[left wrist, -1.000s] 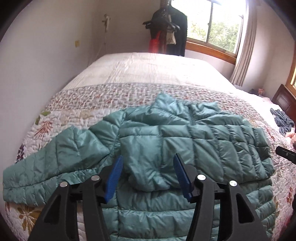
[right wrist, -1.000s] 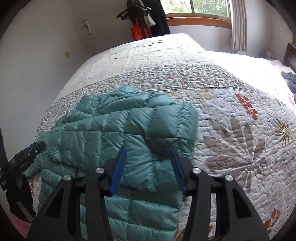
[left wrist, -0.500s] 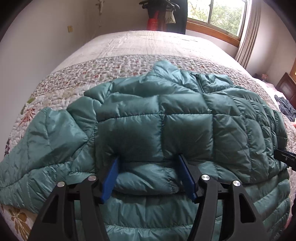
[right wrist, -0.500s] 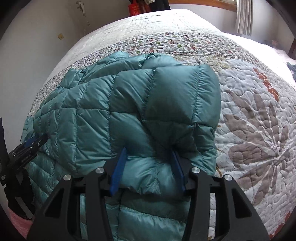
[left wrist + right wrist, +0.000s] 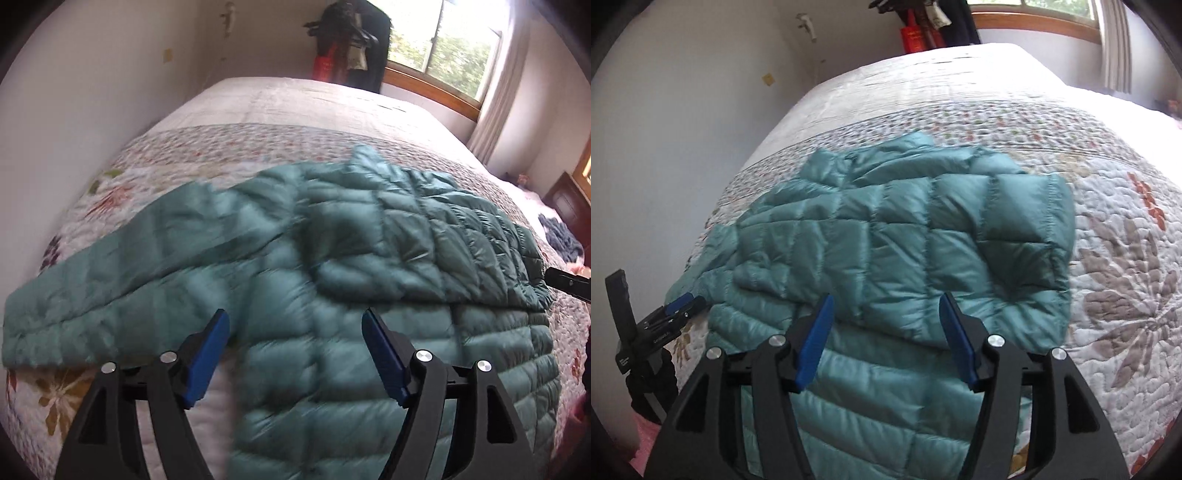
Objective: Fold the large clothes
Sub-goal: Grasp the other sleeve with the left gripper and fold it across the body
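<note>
A teal quilted puffer jacket lies on the floral bedspread. Its right sleeve is folded across the body, and its left sleeve stretches out flat to the left. My left gripper hovers open over the jacket's lower body, with nothing between its blue pads. In the right wrist view the jacket fills the centre and my right gripper is open just above the edge of the folded sleeve. The left gripper shows at that view's left edge.
The bed runs back toward a window with clothes hanging on a rack. A white wall borders the bed's left side. Dark blue cloth lies at the far right near a wooden piece of furniture.
Both grippers have drawn back and risen off the jacket. The left view swung left, so the outstretched left sleeve now shows more. The right sleeve stays folded over the body.
</note>
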The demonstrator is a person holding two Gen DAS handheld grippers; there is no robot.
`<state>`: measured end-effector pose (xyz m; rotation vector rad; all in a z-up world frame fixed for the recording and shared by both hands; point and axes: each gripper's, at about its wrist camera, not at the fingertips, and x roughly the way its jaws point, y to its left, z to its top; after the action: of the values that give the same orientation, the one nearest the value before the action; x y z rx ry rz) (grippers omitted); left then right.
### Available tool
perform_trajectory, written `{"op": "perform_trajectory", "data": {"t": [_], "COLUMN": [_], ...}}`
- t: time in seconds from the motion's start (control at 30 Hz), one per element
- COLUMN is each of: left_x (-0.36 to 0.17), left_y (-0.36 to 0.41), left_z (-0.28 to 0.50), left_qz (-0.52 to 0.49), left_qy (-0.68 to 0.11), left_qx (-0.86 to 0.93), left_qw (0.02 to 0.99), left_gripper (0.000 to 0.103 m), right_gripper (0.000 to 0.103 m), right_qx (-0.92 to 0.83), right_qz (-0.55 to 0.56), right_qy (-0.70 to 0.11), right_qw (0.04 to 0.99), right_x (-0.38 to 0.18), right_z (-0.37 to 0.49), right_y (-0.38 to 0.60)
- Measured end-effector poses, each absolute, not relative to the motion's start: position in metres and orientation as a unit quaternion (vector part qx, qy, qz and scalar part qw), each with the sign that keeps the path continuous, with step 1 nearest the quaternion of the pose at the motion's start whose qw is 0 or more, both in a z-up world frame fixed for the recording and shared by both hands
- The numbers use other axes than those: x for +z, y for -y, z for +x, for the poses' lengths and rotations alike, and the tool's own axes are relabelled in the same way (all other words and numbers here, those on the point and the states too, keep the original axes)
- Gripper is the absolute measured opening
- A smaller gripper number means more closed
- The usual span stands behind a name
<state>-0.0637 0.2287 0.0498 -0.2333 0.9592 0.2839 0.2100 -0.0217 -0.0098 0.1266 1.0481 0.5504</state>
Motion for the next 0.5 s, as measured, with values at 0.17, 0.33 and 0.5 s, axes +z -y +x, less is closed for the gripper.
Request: {"op": "perform_trajectory", "data": {"t": [0.17, 0.33, 0.5], "left_x": [0.035, 0.017, 0.005], "left_y": [-0.295, -0.352, -0.411], "left_z": [-0.13, -0.18, -0.212], "left_qz": [-0.198, -0.269, -0.36], "left_qy": [-0.463, -0.45, -0.395], "left_qx": [0.192, 0.253, 0.298], "left_qw": [0.842, 0.813, 0.791], "left_gripper": [0.075, 0.075, 0.074], "right_gripper": [0.059, 0.059, 0.059], "right_qx": [0.257, 0.242, 0.236], "right_qz": [0.05, 0.05, 0.048], "right_qy": [-0.498, -0.501, -0.505], "right_qw": [0.826, 0.829, 0.829], "right_x": [-0.013, -0.021, -0.028], "right_z": [0.208, 0.212, 0.215], "right_y": [0.012, 0.016, 0.018]}}
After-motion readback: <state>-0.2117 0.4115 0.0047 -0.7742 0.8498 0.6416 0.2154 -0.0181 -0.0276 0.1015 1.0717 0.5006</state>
